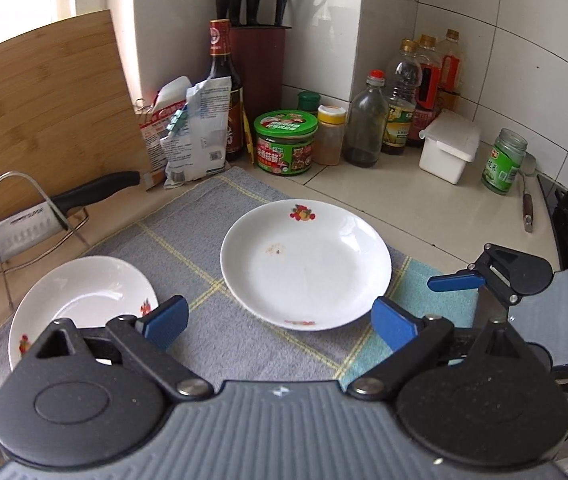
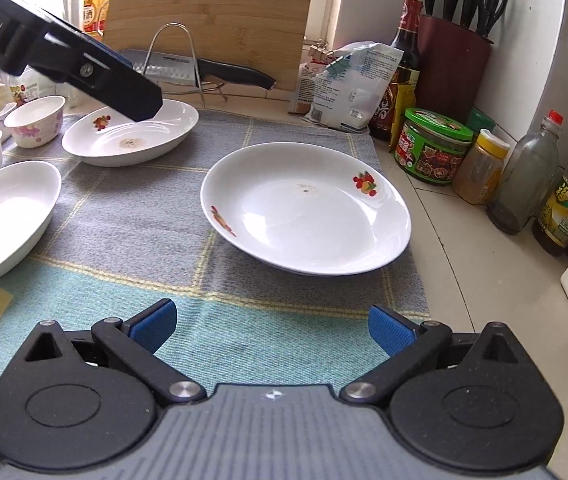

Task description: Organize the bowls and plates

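At nine o'clock in the right wrist view, small bowls (image 2: 35,120) cluster beside two shallow plates (image 2: 130,134), grouped as if gathered for stacking. The left gripper (image 1: 278,324) hangs above the near one, fingers wide and empty. At the centre, a lone plate (image 2: 305,208) sits flat on the checked cloth (image 2: 132,220) covering the counter (image 2: 455,280), apart from the rest, probably next to be collected. The right gripper (image 2: 272,330), at six o'clock, faces it with fingers wide, holding nothing.

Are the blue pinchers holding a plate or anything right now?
No. The left gripper and the right gripper are both open and empty; the white fruit-patterned plate lies untouched.
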The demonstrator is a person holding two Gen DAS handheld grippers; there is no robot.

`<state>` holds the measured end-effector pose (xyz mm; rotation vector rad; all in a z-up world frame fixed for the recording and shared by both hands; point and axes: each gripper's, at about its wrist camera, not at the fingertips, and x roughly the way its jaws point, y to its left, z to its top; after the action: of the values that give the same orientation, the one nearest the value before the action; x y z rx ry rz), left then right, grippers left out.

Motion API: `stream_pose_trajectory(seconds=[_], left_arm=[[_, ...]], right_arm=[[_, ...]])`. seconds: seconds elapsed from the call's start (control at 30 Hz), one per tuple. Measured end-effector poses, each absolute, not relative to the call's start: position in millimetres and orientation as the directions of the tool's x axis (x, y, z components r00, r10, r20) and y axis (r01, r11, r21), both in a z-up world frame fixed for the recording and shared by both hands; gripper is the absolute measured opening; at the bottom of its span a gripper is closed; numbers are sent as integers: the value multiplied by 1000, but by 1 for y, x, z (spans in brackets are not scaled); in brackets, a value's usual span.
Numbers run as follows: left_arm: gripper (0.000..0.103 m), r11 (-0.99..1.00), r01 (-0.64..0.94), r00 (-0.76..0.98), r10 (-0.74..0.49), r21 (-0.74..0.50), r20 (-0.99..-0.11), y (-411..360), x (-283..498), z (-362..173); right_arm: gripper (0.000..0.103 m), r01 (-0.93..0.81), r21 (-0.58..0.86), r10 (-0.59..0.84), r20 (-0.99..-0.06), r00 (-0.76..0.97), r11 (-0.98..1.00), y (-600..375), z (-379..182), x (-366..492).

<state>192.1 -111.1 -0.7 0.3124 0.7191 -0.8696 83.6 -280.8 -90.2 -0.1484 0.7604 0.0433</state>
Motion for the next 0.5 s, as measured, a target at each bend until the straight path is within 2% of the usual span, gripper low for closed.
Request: stream_pose_trajectory(seconds=[0.5], left_arm=[[98,811,585,579,-415,3,-702,-28,117,-23]], right_arm=[[103,-281,-80,144,-707,692,956,-232,-104,83]])
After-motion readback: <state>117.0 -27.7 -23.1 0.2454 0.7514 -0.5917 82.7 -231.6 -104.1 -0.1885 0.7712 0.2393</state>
